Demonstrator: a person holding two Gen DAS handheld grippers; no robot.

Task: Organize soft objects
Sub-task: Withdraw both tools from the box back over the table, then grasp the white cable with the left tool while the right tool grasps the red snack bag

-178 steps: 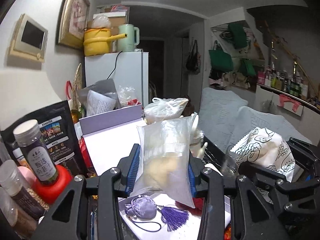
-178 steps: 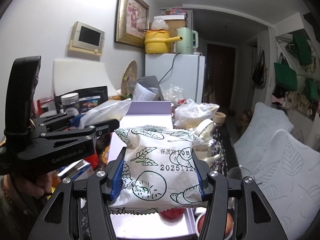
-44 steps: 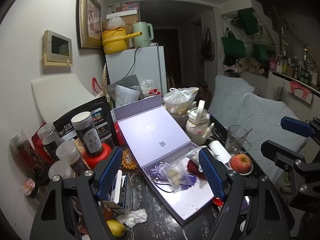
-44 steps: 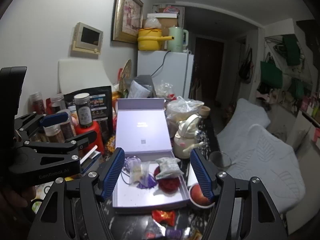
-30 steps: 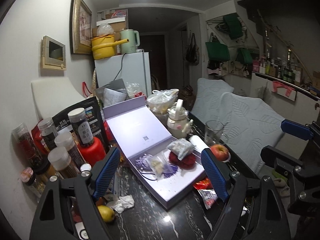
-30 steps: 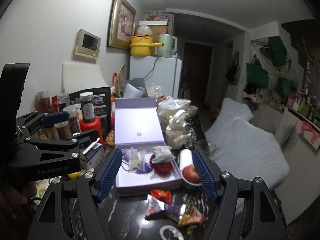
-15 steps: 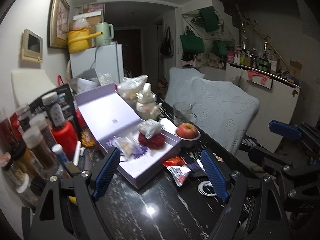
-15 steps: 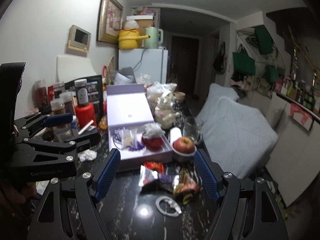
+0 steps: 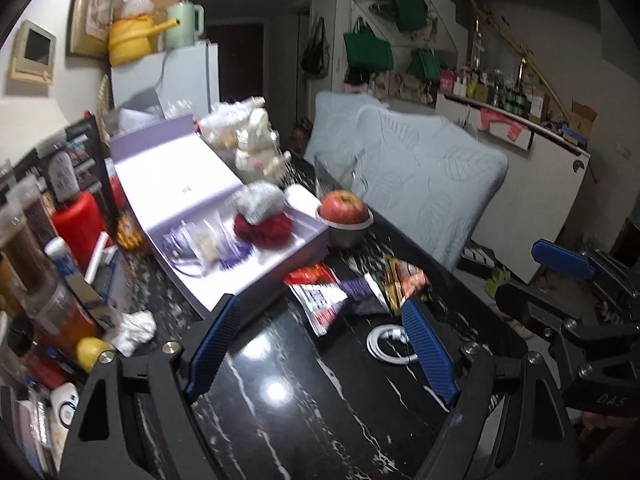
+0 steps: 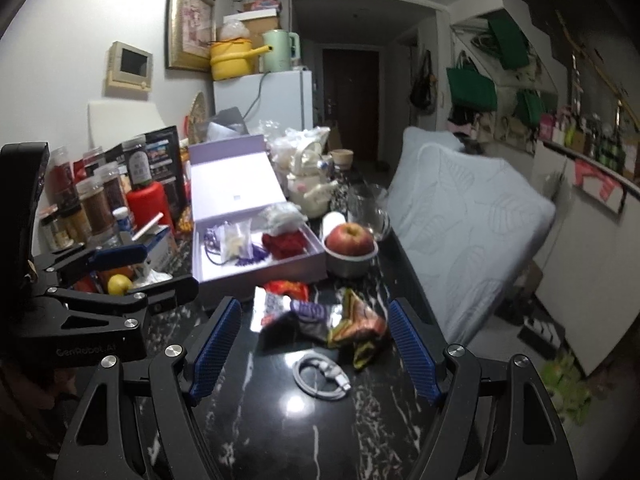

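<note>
On the left of the table [image 10: 248,420], the lilac box [image 10: 256,268] now holds what we were carrying a few seconds ago. The clear bag [image 10: 236,240], which our left hand-held gripper [image 9: 320,344] pinched then, lies beside the purple pouch [image 10: 212,238]. The white printed pack [image 10: 282,214], which the right hand-held gripper [image 10: 312,344] held, rests against the red knit piece [image 10: 286,244]. In the left wrist view the box [image 9: 224,216] is smeared by motion, yet the same four soft things show inside it.

Both grippers have since pulled back from the box and dropped lower over the near edge of the table. Their blue pads stand spread wide with nothing between them; the right gripper also shows in the left wrist view [image 9: 560,276], equally empty.

To the right of the box front, the snack packets [image 10: 320,312] lie loose on the dark stone, just ahead of both sets of pads, with a coiled white cable [image 10: 320,372] nearer still. An apple [image 10: 350,238] sits in its bowl [image 10: 348,266] just beside the box.

We judge the two deliveries finished and the packets the likely next soft things to gather. The cable and apple seem outside the task.
</note>
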